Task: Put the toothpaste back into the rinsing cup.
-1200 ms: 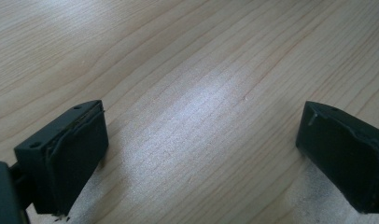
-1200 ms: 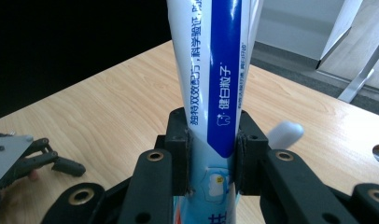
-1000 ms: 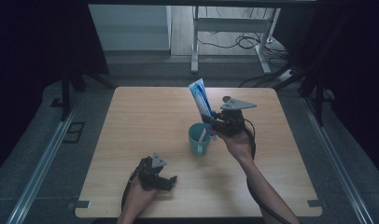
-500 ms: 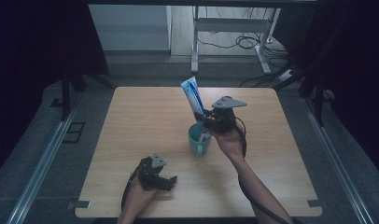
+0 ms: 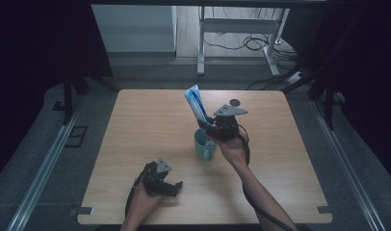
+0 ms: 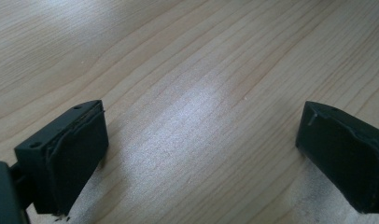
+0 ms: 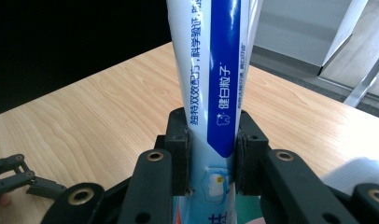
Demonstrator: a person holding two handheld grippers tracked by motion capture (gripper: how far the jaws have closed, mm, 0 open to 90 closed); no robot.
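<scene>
Toothpaste tube (image 5: 197, 105), white with a blue stripe, stands nearly upright in the middle of a wooden table (image 5: 136, 125), leaning slightly to the far left, its lower end over the mouth of a teal cup (image 5: 203, 147). The right gripper (image 5: 214, 131) clamps the tube from the right side, low on its body, just above the cup's rim; in the right gripper view both black pads press flat against the tube's (image 7: 211, 70) sides, so the jaws are closed on it with a narrow gap the width of the tube. The person's right forearm reaches in from the bottom edge, with a black cable trailing beside it. The left gripper (image 5: 170, 185) rests near the table's front edge, well apart from the cup. In the left gripper view its jaws stand wide apart over bare wood (image 6: 197, 93), holding nothing.
</scene>
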